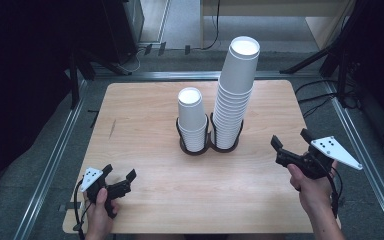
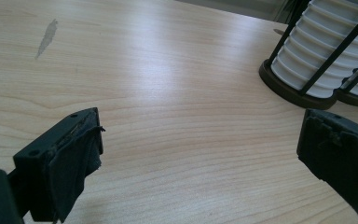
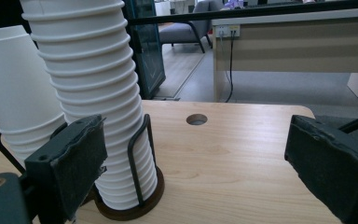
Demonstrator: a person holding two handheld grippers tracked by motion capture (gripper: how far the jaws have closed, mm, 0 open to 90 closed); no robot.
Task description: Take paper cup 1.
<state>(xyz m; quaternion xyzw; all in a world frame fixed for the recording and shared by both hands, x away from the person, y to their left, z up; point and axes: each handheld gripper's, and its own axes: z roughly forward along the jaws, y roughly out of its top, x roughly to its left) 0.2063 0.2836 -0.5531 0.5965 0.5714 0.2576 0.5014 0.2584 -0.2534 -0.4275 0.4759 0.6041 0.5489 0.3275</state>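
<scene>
Now | left gripper [image 1: 119, 176] fingers apart | right gripper [image 1: 290, 142] agape near tall cup stack [image 1: 234, 97]

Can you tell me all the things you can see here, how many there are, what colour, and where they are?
tall cup stack: one, white paper cups upside down, right ring of the holder, mid table.
short cup stack: one, white, left ring, beside the tall one.
cup holder: one, dark wire with two rings, table centre.
table: one, light wood, with a round hole near an edge.
desk: one, pale wood, behind the table.
left gripper: one, black, jaws open, near left corner, holding nothing.
right gripper: one, black, jaws open, right of the stacks, holding nothing.
hands: two, at the near edge, one per gripper.
</scene>
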